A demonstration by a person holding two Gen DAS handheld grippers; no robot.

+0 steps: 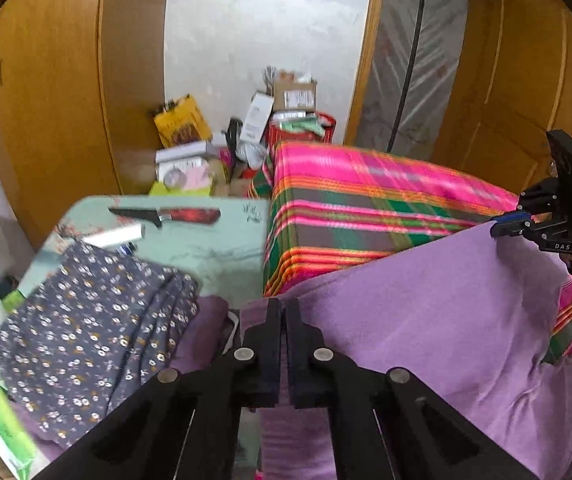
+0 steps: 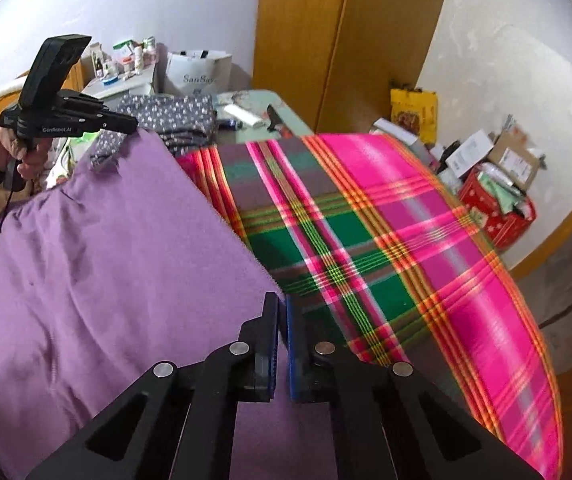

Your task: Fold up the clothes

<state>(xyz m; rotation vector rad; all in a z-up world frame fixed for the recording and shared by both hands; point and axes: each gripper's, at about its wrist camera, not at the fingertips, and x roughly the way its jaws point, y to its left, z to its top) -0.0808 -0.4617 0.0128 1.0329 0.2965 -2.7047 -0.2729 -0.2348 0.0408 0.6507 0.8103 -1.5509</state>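
Observation:
A purple garment [image 1: 425,320] hangs stretched between my two grippers, lifted above the bed. My left gripper [image 1: 284,308] is shut on one top corner of it; in the right wrist view the left gripper [image 2: 132,124] pinches that corner at the upper left. My right gripper [image 2: 282,304] is shut on the other top corner of the purple garment [image 2: 106,260]; in the left wrist view the right gripper [image 1: 497,226] shows at the far right, clamped on the cloth's edge.
A pink and green plaid blanket [image 2: 385,240] covers the bed below. A folded dark floral garment [image 1: 90,328] lies on a pale green table [image 1: 214,248] with a knife [image 1: 166,214]. Boxes and bags [image 1: 270,120] crowd the floor by wooden wardrobes.

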